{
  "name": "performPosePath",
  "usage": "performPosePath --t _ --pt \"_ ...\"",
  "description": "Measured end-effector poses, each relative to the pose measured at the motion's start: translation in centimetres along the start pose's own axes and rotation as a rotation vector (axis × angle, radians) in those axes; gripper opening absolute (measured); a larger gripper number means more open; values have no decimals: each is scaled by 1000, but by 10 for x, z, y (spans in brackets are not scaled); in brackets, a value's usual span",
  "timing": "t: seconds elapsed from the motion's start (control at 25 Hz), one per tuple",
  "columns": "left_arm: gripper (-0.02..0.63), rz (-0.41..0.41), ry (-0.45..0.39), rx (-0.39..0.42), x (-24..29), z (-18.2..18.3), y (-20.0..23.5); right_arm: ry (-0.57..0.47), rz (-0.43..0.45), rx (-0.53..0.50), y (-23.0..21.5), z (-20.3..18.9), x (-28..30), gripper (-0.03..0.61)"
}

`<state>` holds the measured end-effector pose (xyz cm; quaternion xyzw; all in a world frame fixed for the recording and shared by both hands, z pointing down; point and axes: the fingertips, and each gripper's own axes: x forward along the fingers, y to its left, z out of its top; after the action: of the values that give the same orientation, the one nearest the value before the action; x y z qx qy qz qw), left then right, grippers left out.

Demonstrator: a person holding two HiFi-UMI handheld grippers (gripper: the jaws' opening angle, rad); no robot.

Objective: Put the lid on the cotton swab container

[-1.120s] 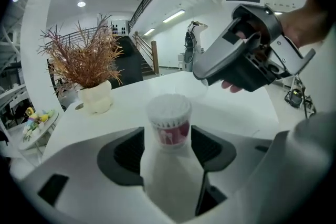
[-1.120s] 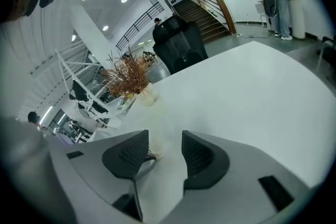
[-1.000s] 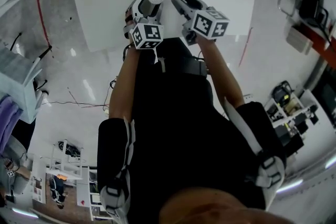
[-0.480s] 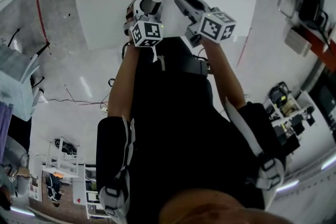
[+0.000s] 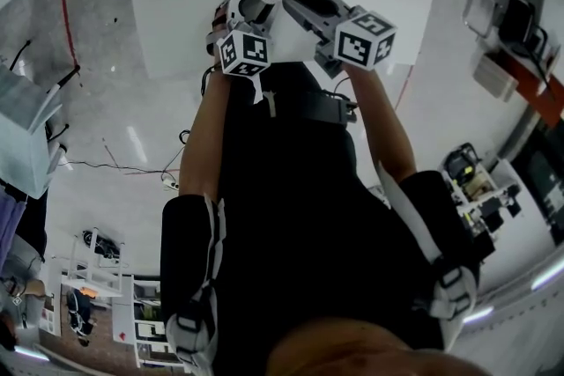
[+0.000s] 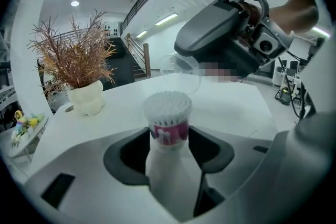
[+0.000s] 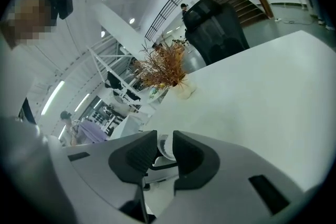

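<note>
Cotton swab container, upright, clamped at its pink-banded neck between the two dark fingers of the left gripper, which have just been closing onto it. White swab heads pack its open top and stand clear above the fingers. The white lower body of the cotton swab container runs down between the fingers and is cut off by the gripper's housing. Just beyond and above the swab heads, apart from them, hangs the clear domed lid, pinched at the tips of the right gripper. Those fingers have also just been closing and stand narrow on the lid's wall. The lid is transparent, so its rim is hard to trace, and the right gripper view shows only a sliver of it between the pads. Both grippers are held over the near edge of the white tabletop. Farther back on the tabletop stands a white vase holding dry reddish sprigs. At the left edge of the left gripper view, a tray carries coloured items too small to identify.
</note>
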<state>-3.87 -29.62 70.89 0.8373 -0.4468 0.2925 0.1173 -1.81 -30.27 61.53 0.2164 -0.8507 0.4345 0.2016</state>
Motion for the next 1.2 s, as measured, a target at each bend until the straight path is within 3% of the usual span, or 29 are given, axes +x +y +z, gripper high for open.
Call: performPosePath --t 0.24,0.4,0.76,0.88,1.2 --pt "227 -91 -8 12 -2 -3 -3 75 32 -100 5 -6 15 91" --pt "227 -153 -10 62 -4 -2 -11 131 7 -178 2 -13 23 91" --pt "227 -163 -1 67 -3 -2 -14 211 -46 -303 -3 -23 29 84" --pt "227 -166 1 68 -3 -5 -12 240 -70 -364 -2 -28 35 49" --pt "227 -163 2 70 -4 -5 -12 222 -140 -442 -2 -28 40 21"
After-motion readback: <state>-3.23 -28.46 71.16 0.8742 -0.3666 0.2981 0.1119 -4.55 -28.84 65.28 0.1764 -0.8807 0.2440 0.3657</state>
